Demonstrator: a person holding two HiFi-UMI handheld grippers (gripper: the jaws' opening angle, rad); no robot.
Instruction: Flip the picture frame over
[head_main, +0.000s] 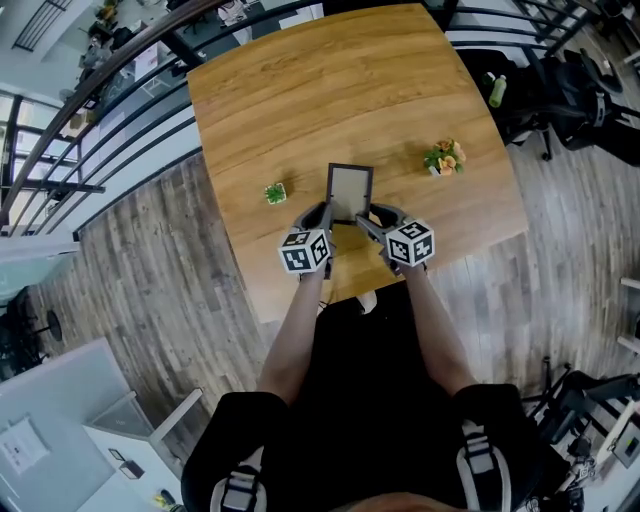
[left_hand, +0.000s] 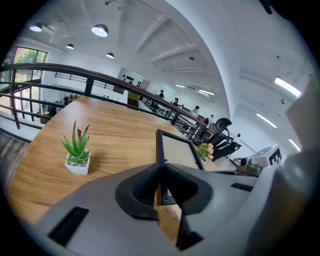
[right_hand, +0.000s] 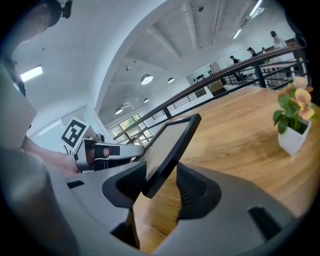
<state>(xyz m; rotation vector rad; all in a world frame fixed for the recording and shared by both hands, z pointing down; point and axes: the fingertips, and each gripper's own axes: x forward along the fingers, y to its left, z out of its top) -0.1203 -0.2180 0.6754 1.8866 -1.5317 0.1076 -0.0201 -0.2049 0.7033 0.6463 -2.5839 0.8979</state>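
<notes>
A black picture frame (head_main: 350, 192) with a pale panel is held tilted above the wooden table (head_main: 300, 100), near its front edge. My left gripper (head_main: 327, 215) is shut on the frame's near left edge; in the left gripper view the thin frame (left_hand: 177, 150) is pinched between the pads of that gripper (left_hand: 161, 185). My right gripper (head_main: 368, 215) is at the frame's near right corner. In the right gripper view the frame (right_hand: 170, 145) slants between the right gripper's (right_hand: 160, 187) jaws, with a gap of table showing beside the right pad.
A small green plant in a white pot (head_main: 275, 193) stands left of the frame, and a potted flower (head_main: 443, 158) to its right. Beyond the table's far edge runs a dark railing (head_main: 130, 60). Black chairs (head_main: 560, 90) and a green bottle (head_main: 497, 90) stand at the right.
</notes>
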